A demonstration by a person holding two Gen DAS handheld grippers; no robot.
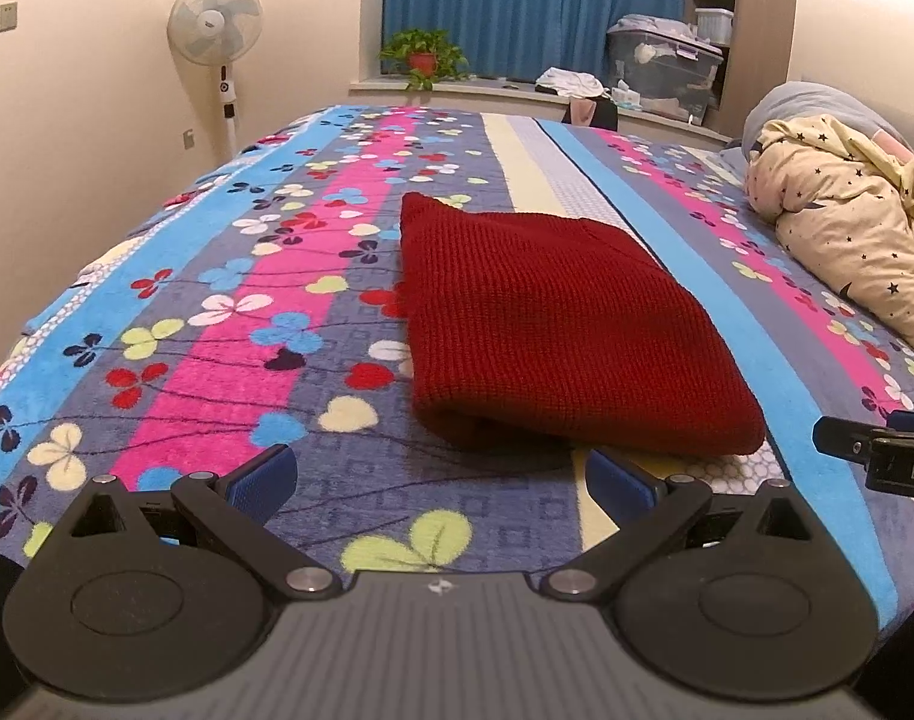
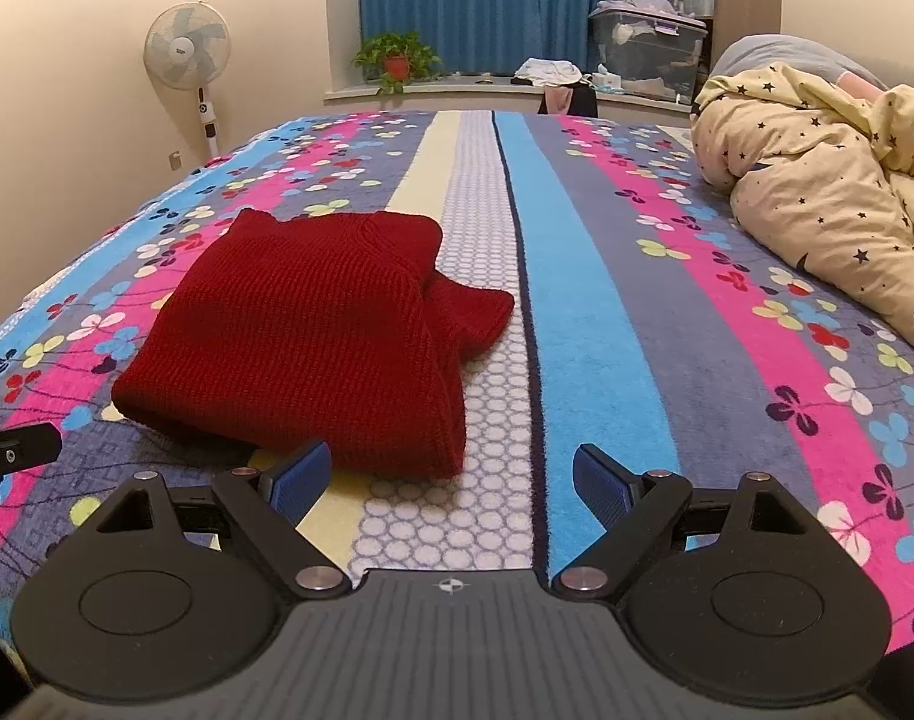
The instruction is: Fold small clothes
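A dark red ribbed-knit garment, folded into a thick soft bundle, is seen lying on the striped fleece bedspread with clover print, roughly at the middle of the bed and just ahead of both tools. The left gripper is held wide open with nothing between its blue pads, its right pad close to the bundle's near rounded fold; whether it touches is not clear. The right gripper is likewise spread wide and empty, its left pad just beside the near right corner of the knit. In the right wrist view a loose flap, perhaps a sleeve or hem, is seen spilling from the bundle's right side onto the white honeycomb stripe. The knit is judged light, limp and stretchy, not slippery on the fleece, not fragile; layers are likely to drag and shift if only the top one is pinched. A hold is best taken at the near corners through all layers, or at the loose flap's edge if it is to be tucked in. A crumpled cream star-print quilt lies well apart at the right
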